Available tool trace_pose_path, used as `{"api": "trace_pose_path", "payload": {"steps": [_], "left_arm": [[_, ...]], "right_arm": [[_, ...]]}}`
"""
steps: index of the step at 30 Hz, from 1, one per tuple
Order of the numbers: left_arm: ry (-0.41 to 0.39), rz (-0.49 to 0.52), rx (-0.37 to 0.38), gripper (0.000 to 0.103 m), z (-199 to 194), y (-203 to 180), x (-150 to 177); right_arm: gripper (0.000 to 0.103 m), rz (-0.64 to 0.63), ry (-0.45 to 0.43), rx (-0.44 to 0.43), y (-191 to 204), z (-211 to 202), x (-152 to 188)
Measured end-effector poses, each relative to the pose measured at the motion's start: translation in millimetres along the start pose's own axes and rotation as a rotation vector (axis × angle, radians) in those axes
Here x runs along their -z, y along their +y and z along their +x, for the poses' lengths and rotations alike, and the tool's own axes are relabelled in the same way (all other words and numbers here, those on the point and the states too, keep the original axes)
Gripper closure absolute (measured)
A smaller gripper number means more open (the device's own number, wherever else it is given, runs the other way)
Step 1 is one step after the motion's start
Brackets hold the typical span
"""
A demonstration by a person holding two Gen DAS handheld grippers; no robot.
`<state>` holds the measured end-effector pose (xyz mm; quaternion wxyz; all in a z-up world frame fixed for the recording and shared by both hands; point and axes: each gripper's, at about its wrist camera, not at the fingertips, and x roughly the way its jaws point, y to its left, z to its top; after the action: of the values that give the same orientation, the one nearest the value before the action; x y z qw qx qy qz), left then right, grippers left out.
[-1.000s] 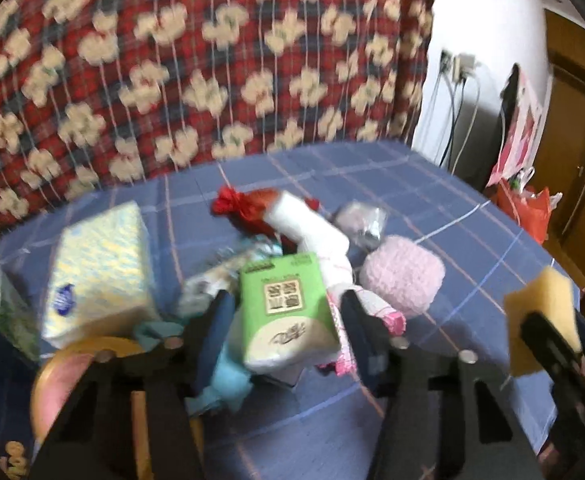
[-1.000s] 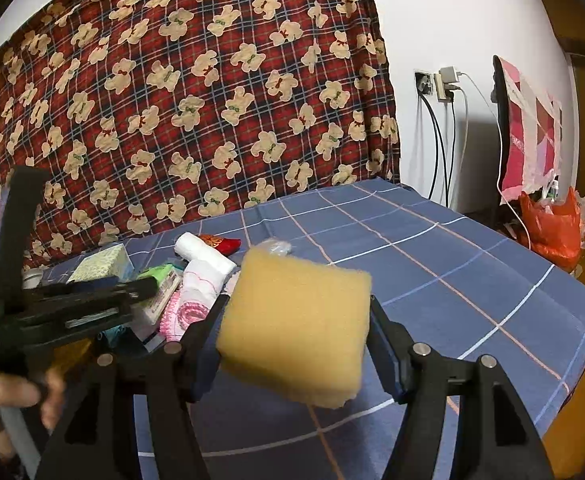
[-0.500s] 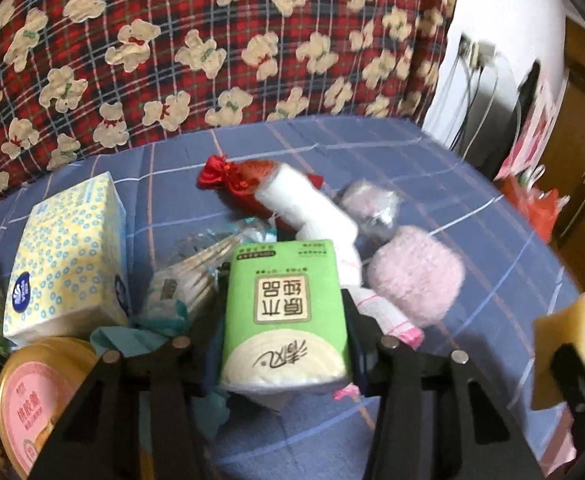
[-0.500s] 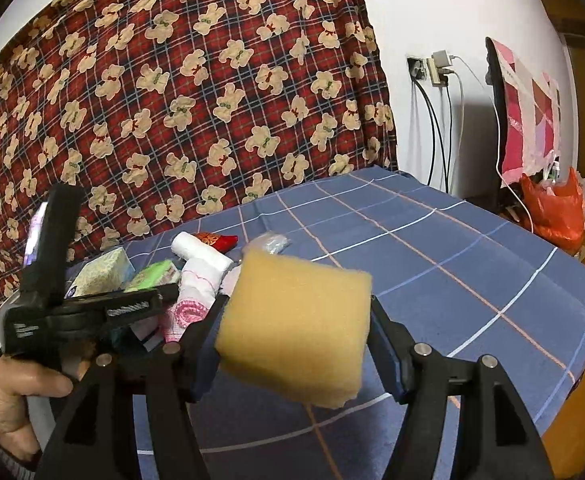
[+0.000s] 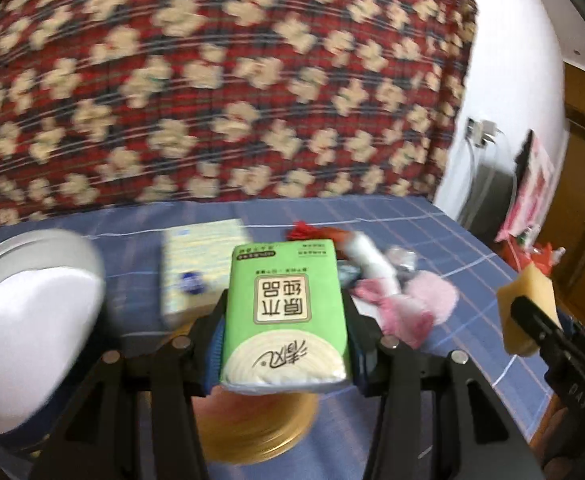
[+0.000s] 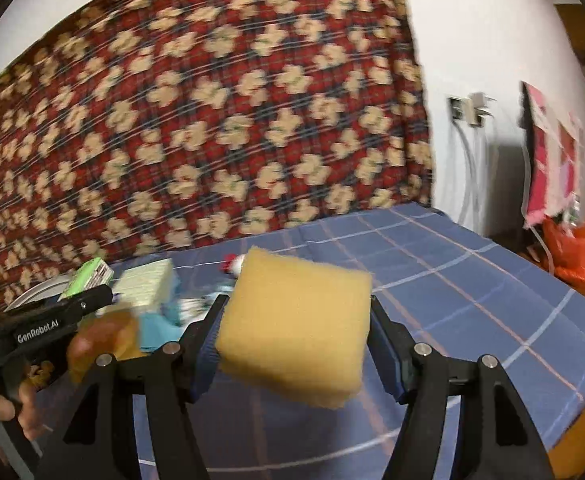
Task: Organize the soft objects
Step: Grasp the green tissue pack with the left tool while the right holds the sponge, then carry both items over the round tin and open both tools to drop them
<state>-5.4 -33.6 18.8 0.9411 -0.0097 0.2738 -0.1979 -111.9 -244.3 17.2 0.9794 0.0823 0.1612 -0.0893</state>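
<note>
The left gripper [image 5: 286, 332] is clamped on a green tissue pack [image 5: 285, 312], its two fingers pressed against the pack's long sides, and the pack is in the air above a round gold-rimmed tin [image 5: 252, 420] on the blue checked tablecloth [image 6: 452, 280]. The right gripper [image 6: 294, 340] is closed on a yellow sponge [image 6: 294, 326], which bulges a little between the pads and also hangs clear of the cloth.

Taking the tissue pack as the landmark: behind it and slightly left lies a pale yellow tissue box [image 5: 196, 256]; to its right sits the unsorted heap, with a white roll [image 5: 366, 256], pink cloth [image 5: 400, 312] and a fluffy pink puff [image 5: 432, 294] touching one another. To its left is a grey basin [image 5: 32, 256] with something white [image 5: 28, 332] in it; the picture is smeared there, so what that white thing is stays uncertain.

By my reading the sorting is at an early-to-middle stage. Two soft things are picked up but neither is set down anywhere yet, and the heap to the right of the pack is untouched. Left to do: place the pack and the sponge, probably in the basin, then fetch the roll, cloth and puff.
</note>
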Motion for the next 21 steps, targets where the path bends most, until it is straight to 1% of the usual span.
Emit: {"api": "trace_pose_path", "payload": {"steps": [4, 7, 8, 11, 13, 15, 18, 20, 21], "left_arm": [[-0.009, -0.025, -0.028, 0.054, -12.8, 24.9, 11.6], [-0.038, -0.032, -0.095, 0.054, -26.8, 45.7, 17.3], [-0.042, -0.039, -0.103, 0.054, -29.5, 47.9, 17.5], [-0.058, -0.083, -0.13, 0.054, -40.7, 72.1, 18.6], [-0.071, -0.096, -0.17, 0.054, -48.4, 87.2, 19.0], [-0.092, -0.103, -0.233, 0.054, -57.1, 102.4, 19.3], [-0.114, -0.124, -0.306, 0.054, -67.5, 127.0, 19.7], [-0.117, -0.143, -0.341, 0.054, -69.7, 140.5, 19.5], [-0.12, -0.154, -0.381, 0.054, -72.3, 150.9, 21.2]], "right_arm": [[0.036, -0.041, -0.002, -0.068, 39.1, 4.4, -1.6], [0.036, -0.077, -0.004, -0.13, 73.8, 8.5, -4.0], [0.036, -0.089, -0.006, -0.151, 84.4, 9.2, -4.7], [0.036, -0.119, -0.022, -0.218, 115.3, 10.7, -7.9], [0.036, -0.135, -0.027, -0.259, 134.2, 12.5, -9.8], [0.036, -0.15, -0.029, -0.29, 152.0, 14.8, -11.5], [0.036, -0.168, -0.026, -0.33, 176.9, 21.0, -14.0], [0.036, -0.179, -0.02, -0.359, 194.9, 26.4, -14.8], [0.036, -0.185, -0.017, -0.369, 202.6, 29.1, -15.2]]}}
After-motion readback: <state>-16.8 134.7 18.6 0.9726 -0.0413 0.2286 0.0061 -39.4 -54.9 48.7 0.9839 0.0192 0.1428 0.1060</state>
